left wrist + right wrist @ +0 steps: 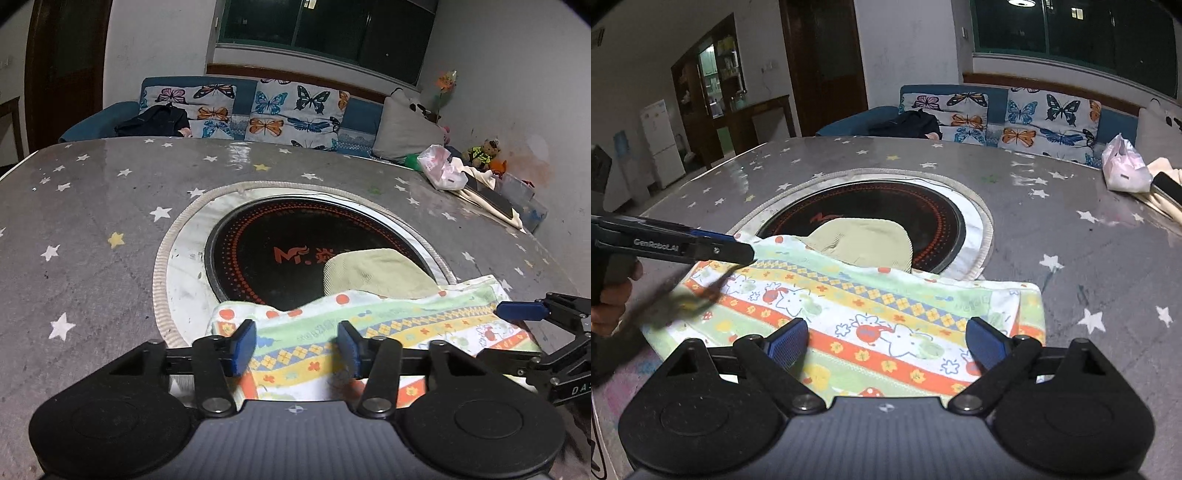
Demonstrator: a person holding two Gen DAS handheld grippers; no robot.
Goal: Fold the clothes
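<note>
Cloth is the whole matter here: a thin printed garment (871, 314), banded in orange, yellow and green with small cartoon figures, lies spread flat on the near part of the desk (1071, 229), its far edge lapping over the round black hob (923, 221) set into the desk top. A second, plain beige piece (864, 240) pokes out from under that far edge and rests on the hob glass. The garment looks light, soft and limp; I judge it will sag and slide rather than hold a shape, so it wants taking at corners or along a hem, where doubled fabric gives the pads something to bite. Its right side already shows a doubled, rolled edge (1030, 306), which would fit a fold laid there or simply the garment's own seam; I cannot tell which. The right gripper (886, 341) hovers low over the near edge with its jaws spread wide and nothing between them. The left gripper (295, 345) hangs above the cloth's left part, jaws likewise well apart and empty; in the right wrist view its tip (735, 247) reaches toward the far-left corner, close to or touching the fabric. A pinch at that corner and one at the matching near corner should lift the edge evenly, though the smooth desk cover may let the rest slip.
</note>
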